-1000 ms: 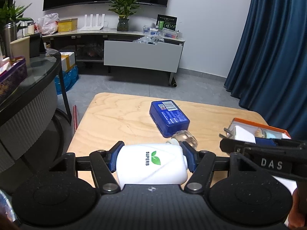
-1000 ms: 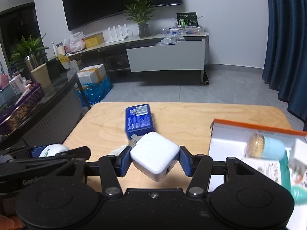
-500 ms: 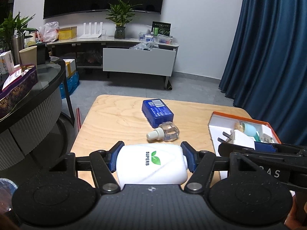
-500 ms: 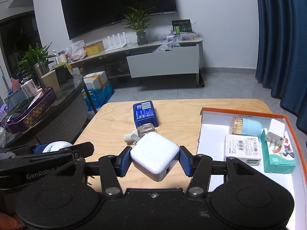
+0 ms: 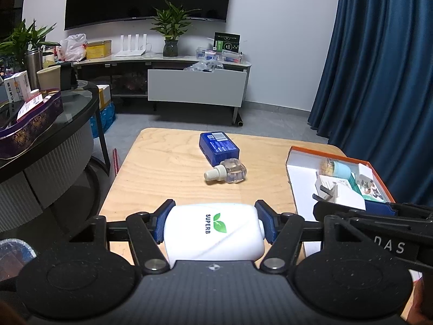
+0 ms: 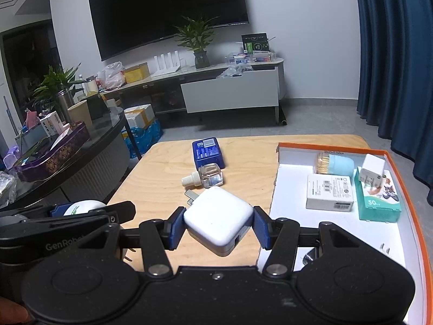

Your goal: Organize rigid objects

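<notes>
My left gripper (image 5: pixel 213 226) is shut on a white SUPERB bottle (image 5: pixel 213 230) and holds it above the near edge of the wooden table (image 5: pixel 162 168). My right gripper (image 6: pixel 217 226) is shut on a white power adapter (image 6: pixel 219 222), prongs pointing away, just left of the orange-rimmed box (image 6: pixel 286 197). The box (image 5: pixel 300 178) holds a toothpick jar (image 6: pixel 335 163), a white carton (image 6: pixel 328 192), a teal pack (image 6: pixel 376 200) and a small white plug (image 6: pixel 373 172). A blue box (image 5: pixel 218 146) and a clear bottle (image 5: pixel 230 172) lie mid-table.
A dark round glass table (image 5: pixel 54 124) with a purple tray stands to the left. A TV cabinet (image 5: pixel 194 86) lines the far wall. Blue curtains (image 5: pixel 379 81) hang at the right. The right gripper's body (image 5: pixel 379 219) shows at the left view's right side.
Both grippers have pulled back and risen, each keeping its object. More of the table and the orange-rimmed box has come into view.
</notes>
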A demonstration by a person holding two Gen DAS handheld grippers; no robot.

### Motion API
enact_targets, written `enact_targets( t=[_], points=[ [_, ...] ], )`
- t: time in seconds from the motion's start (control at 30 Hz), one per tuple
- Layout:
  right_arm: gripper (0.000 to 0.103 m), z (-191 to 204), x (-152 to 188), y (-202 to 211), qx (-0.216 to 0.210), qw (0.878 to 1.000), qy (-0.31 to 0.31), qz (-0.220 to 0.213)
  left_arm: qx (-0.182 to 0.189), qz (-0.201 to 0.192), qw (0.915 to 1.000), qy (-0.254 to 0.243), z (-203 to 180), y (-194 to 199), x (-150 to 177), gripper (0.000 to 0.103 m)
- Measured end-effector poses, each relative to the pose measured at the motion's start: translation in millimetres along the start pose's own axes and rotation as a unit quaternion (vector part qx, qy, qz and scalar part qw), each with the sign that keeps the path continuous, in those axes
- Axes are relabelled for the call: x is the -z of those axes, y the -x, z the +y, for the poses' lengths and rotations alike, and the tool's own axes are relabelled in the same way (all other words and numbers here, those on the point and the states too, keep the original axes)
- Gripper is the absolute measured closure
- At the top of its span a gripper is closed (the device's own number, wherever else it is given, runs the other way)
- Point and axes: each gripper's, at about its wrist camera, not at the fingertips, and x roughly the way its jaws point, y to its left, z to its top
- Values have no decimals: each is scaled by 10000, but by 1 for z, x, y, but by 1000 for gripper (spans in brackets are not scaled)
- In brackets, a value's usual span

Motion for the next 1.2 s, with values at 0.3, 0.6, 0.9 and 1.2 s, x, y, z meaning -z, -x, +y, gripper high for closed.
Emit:
enact_targets(
  t=[0.3,0.6,0.9,1.2],
  points=[
    [39,0,10,12,-50,10000,-2,-41,-13,-25,10000,12,-3,9,11,38],
    [39,-1,16,25,-77,9999,-5,-112,-22,-72,10000,19,-5,15,15,38],
    [39,-5,20,39,-87,9997,-44,-218,-3,-111,9999,-5,-9,22,18,38],
    [39,-11,20,51,-58,9994,-87,-320,32,-155,9999,-43,-13,28,19,38]
  ],
)
